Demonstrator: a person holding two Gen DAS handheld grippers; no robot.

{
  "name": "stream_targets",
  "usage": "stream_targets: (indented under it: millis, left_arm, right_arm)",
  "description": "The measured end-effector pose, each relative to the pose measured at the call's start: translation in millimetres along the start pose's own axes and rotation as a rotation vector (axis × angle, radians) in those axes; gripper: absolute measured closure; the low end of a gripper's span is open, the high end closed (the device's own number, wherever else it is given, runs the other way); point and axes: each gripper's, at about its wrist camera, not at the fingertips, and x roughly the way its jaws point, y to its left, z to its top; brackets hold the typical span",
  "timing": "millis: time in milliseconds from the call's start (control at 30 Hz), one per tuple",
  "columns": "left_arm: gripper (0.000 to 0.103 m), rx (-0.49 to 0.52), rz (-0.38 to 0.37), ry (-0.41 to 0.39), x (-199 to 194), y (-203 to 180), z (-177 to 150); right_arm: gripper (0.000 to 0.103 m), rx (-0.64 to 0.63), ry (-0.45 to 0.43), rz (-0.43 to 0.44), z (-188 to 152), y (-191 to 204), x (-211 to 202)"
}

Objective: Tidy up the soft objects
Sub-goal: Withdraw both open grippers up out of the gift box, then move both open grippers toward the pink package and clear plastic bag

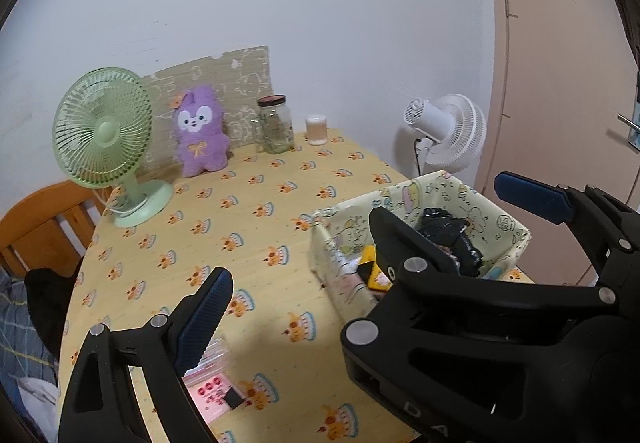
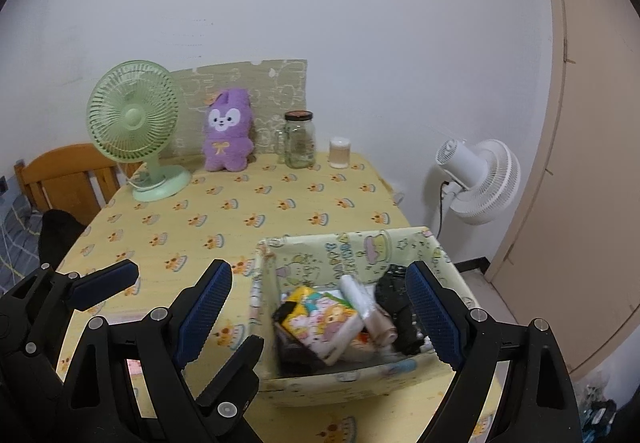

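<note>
A purple plush bunny [image 1: 200, 133] stands upright against a patterned board at the table's far edge; it also shows in the right wrist view [image 2: 227, 135]. A pale patterned storage box [image 1: 516, 239] sits at the table's right front, holding packets, a black bundle and a clear roll; the right wrist view [image 2: 276, 243] looks into it. My left gripper [image 1: 360, 243] is open and empty, low over the table beside the box. My right gripper [image 2: 320, 319] is open and empty, its fingers straddling the box. The left gripper's blue pad [image 2: 106, 281] shows at the right wrist view's left.
A green desk fan [image 2: 134, 127] stands at the back left, a glass jar [image 2: 300, 141] and a small cup [image 2: 340, 151] at the back middle. A pink packet [image 1: 214, 397] lies near the front edge. A white floor fan [image 2: 478, 179] and a wooden chair [image 2: 68, 179] flank the table.
</note>
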Motion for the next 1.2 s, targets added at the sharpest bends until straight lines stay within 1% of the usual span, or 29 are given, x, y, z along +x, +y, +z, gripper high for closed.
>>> stream_targets:
  millis: [533,1033,1200]
  left_arm:
    - [0.009,-0.062,0.084,0.011,-17.5,43.7,-31.7]
    - [0.009,-0.115,0.135,0.058,-15.9,75.3,-69.7]
    - [0.009,-0.135,0.137,0.089,-7.5,83.6,-83.7]
  right_arm:
    - [0.013,-0.083,-0.024,0.117,-11.4,57.7,-3.9]
    - [0.013,-0.120,0.017,0.211,-35.1,101.1,9.9]
    - [0.013,-0.127,0.053,0.232,-46.6,112.5,22.0]
